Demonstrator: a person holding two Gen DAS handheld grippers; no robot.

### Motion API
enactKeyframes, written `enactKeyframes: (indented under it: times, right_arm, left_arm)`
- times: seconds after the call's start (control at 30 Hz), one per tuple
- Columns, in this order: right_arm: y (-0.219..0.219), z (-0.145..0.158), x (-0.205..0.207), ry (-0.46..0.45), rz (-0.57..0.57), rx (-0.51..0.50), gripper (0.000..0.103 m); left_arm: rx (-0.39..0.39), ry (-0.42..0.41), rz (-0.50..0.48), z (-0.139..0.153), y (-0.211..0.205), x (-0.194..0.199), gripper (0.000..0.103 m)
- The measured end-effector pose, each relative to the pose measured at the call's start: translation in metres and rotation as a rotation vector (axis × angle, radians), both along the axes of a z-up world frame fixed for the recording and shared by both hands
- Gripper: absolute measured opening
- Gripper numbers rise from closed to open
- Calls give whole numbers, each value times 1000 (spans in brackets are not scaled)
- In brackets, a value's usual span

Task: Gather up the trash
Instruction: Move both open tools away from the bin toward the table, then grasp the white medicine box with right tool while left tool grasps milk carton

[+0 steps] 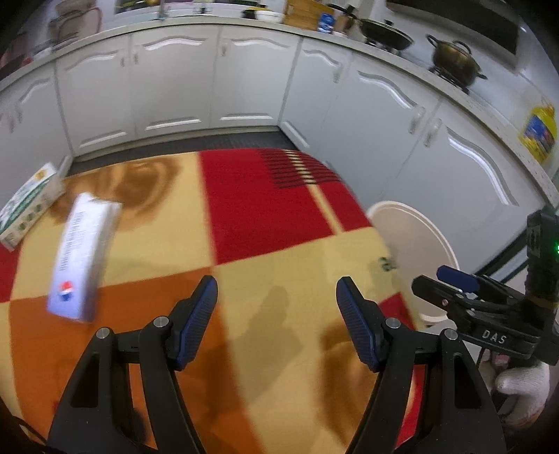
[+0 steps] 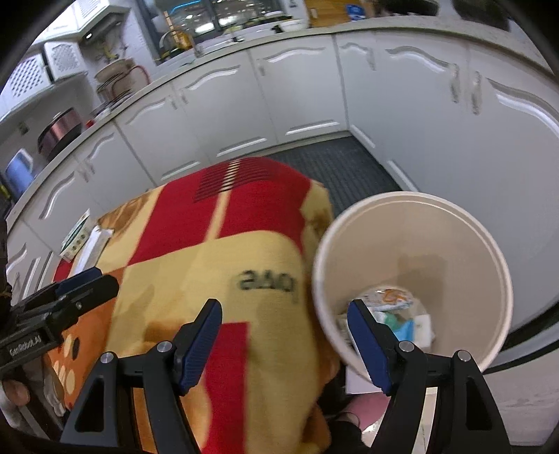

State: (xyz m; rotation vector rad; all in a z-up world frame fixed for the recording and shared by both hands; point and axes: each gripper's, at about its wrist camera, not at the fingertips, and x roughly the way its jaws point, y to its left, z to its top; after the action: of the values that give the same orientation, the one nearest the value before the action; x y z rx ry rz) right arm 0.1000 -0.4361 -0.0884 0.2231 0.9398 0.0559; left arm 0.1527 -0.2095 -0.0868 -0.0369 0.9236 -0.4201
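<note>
Both tools — left tool [image 1: 276,291], right tool [image 2: 285,316] — black frames, ribbed blue pads, silver pivot screws; white knit glove [image 1: 524,384].

1. You face a corner of white cabinets [image 1: 174,80] with curved relief on the doors and small metal handles, running left and right beneath a pale countertop [image 1: 244,22].
2. On the far right of that countertop you see a dark wok [image 1: 386,33] and a brass-coloured pot [image 1: 454,61] on burners.
3. A dark ribbed floor mat [image 2: 342,164] lies at the cabinet foot.
4. Near you, a blanket [image 1: 265,216] in red, cream and orange squares covers the bench.
5. At far left, a window [image 2: 223,14] shows dark glass with reflected lights.
</note>
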Motion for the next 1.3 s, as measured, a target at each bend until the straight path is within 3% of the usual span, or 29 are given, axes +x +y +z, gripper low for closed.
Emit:
enactKeyframes:
  times: [0.3,0.53,0.87,1.3]
  right_arm:
    - [67,-7,25,18,115,12,73]
    - [115,-14,41,33,196,8,73]
    - [172,-18,57,42,286,3,73]
    - [238,-18,94,59,356,73,74]
  left_arm:
    - [25,19,131,-5,90,11,70]
    - [35,22,195,-8,138,8,70]
    - [41,22,263,-12,180,8,70]
    - [27,49,344,-21,229,16,70]
